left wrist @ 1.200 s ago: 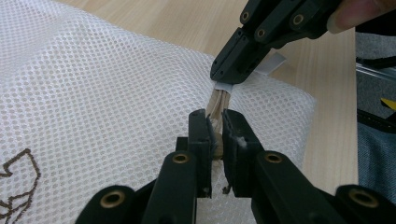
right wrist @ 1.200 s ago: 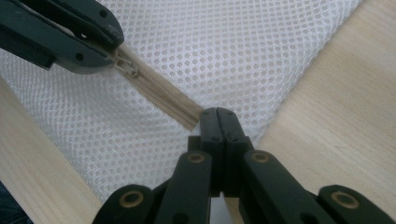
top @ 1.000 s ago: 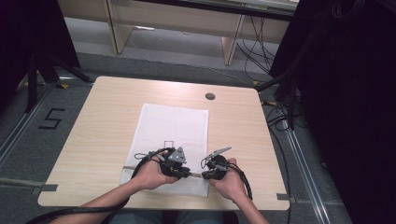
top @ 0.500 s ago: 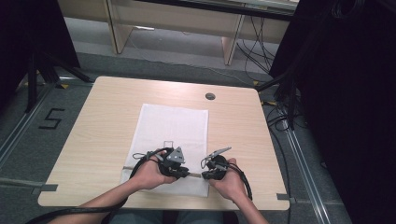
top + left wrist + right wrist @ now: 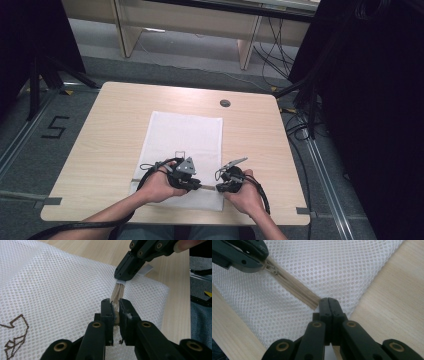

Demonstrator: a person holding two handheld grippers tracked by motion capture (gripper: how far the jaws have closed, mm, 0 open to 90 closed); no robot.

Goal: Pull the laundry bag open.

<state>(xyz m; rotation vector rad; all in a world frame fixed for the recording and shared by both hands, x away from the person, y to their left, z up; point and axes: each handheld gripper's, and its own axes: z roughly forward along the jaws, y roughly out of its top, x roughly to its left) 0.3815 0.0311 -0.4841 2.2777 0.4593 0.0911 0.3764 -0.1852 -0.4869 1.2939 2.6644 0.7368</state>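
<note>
The zipper (image 5: 294, 288) runs along the near edge of the bag (image 5: 185, 135), left to right. The left gripper (image 5: 115, 305) pinches its pull; the right gripper (image 5: 328, 300) clamps its end.

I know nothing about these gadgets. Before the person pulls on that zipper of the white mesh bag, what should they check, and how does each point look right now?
1. Left gripper holding the zipper pull: ok, its jaws pinch the tan slider.
2. Right gripper clamped on the zipper's end: ok, jaws closed on the tape and mesh.
3. Zipper lying straight between the two grippers: ok, no kinks seen.
4. Mesh bag lying flat on the table: ok.
5. Mesh caught in the slider: cannot tell, the jaws cover it.
6. Room for the left gripper's travel: ok, nothing lies beside the bag.
</note>
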